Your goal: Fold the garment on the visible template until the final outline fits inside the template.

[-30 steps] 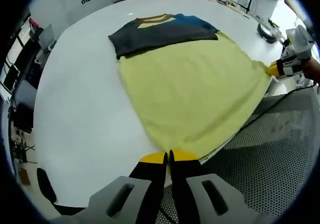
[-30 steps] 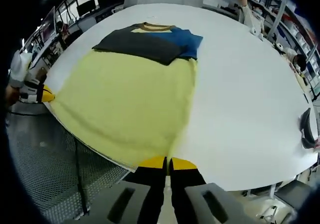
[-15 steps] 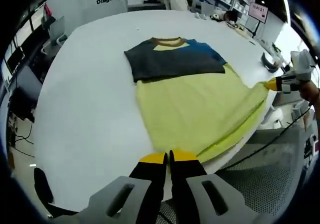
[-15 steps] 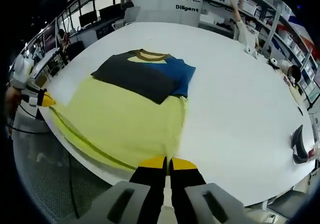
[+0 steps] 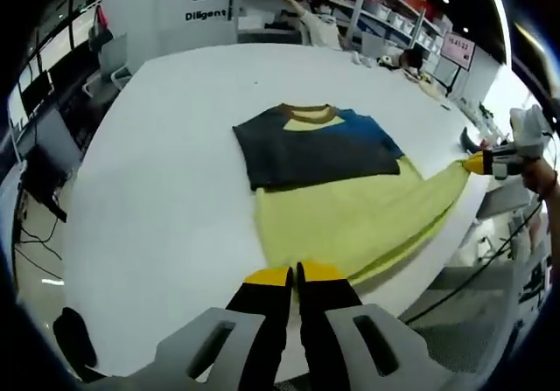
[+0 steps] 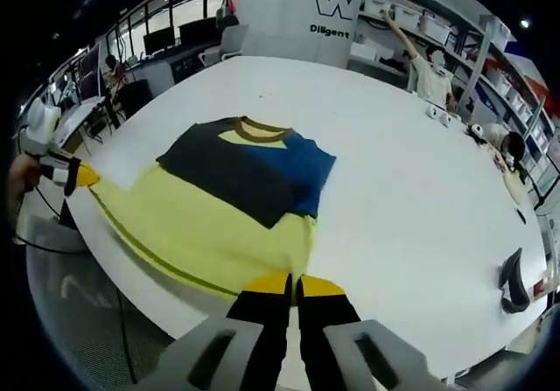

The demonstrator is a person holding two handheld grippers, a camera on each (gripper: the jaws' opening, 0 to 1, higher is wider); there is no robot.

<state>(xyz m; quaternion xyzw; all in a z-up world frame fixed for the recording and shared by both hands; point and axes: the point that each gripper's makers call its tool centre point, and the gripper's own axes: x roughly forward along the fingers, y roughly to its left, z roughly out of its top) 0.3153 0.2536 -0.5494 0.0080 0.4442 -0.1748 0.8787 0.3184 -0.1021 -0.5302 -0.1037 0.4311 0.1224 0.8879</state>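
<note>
The garment (image 5: 337,203) is seen spread on the white table (image 5: 157,190), straight ahead of both sets of fingertips; yellow lower body nearest, dark grey and blue sleeves folded across the chest beyond, brown collar farthest. In the left gripper view the left gripper (image 5: 294,275) is pressed together w/ the yellow hem pinched at the tips, at one bottom corner. In the right gripper view the right gripper (image 6: 293,282) is likewise closed on the hem at the other bottom corner. The hem edge is held taut betw. the two, raised off the table edge. The right gripper is also seen far right in the left gripper view, gripping cloth. A dark object (image 6: 511,282) lies well apart, to the right of the right fingers.
</note>
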